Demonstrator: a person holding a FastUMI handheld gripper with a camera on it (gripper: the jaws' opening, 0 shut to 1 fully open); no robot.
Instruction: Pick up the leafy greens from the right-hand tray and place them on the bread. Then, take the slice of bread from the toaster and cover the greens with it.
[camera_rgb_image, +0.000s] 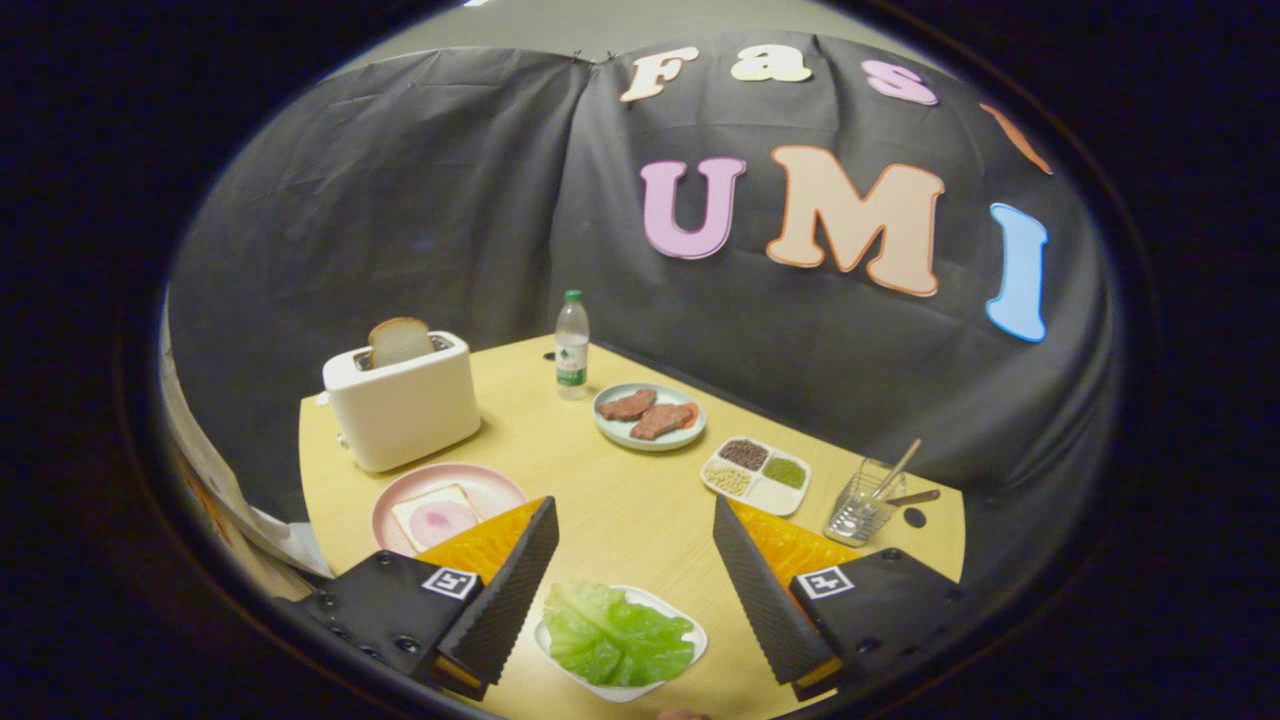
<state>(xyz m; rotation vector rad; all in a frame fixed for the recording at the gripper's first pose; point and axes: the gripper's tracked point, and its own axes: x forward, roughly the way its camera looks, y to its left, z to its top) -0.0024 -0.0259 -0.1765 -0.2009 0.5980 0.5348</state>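
Observation:
A green lettuce leaf (613, 637) lies on a small white tray (690, 632) low between my fingers, near the table's front edge. My gripper (635, 530) is open and holds nothing, hovering above the tray. Beyond the left finger a pink plate (495, 487) carries a bread slice with a pink ham round (437, 517). Behind that plate stands a white toaster (405, 405) with a slice of bread (398, 341) sticking up from its slot.
A water bottle (572, 346) stands at the back of the round wooden table (620, 500). A pale green plate with meat slices (649, 414), a divided dish of grains (756, 475) and a wire utensil holder (862, 505) lie beyond the right finger.

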